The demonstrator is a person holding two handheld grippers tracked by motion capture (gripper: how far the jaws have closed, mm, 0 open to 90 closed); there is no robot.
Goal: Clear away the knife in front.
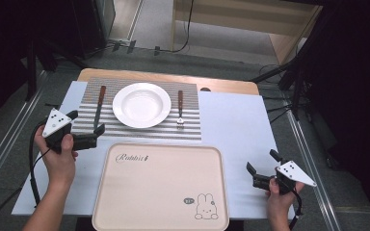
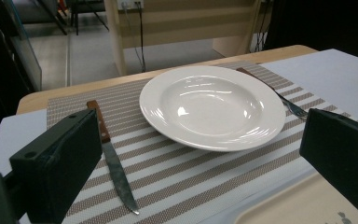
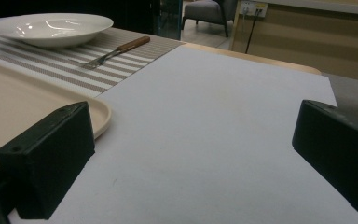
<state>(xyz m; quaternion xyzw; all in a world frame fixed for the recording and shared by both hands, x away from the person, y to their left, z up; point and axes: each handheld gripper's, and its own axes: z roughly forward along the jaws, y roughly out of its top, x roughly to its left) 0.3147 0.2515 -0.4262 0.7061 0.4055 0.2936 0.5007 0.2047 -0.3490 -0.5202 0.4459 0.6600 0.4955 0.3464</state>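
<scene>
A white deep plate (image 1: 141,104) (image 2: 212,105) (image 3: 52,27) sits in the middle of a striped placemat (image 1: 125,129) (image 2: 182,177). To its left lies a knife (image 1: 98,109) (image 2: 114,165) with a wooden handle, to its right a fork (image 1: 180,108) (image 3: 114,51) (image 2: 286,100) with a wooden handle. A beige tray (image 1: 161,187) (image 3: 18,100) with a rabbit print lies near the front edge. My left gripper (image 1: 95,128) (image 2: 200,154) is open beside the knife's tip, with nothing between its jaws. My right gripper (image 1: 261,162) (image 3: 191,154) is open over the white table cover, right of the tray.
The white table cover (image 1: 236,125) (image 3: 214,130) has bare room at the right. The wooden table edge (image 1: 164,77) runs along the back. Beyond it are cables on the floor and a light wooden cabinet (image 1: 250,19). Dark stands flank both sides.
</scene>
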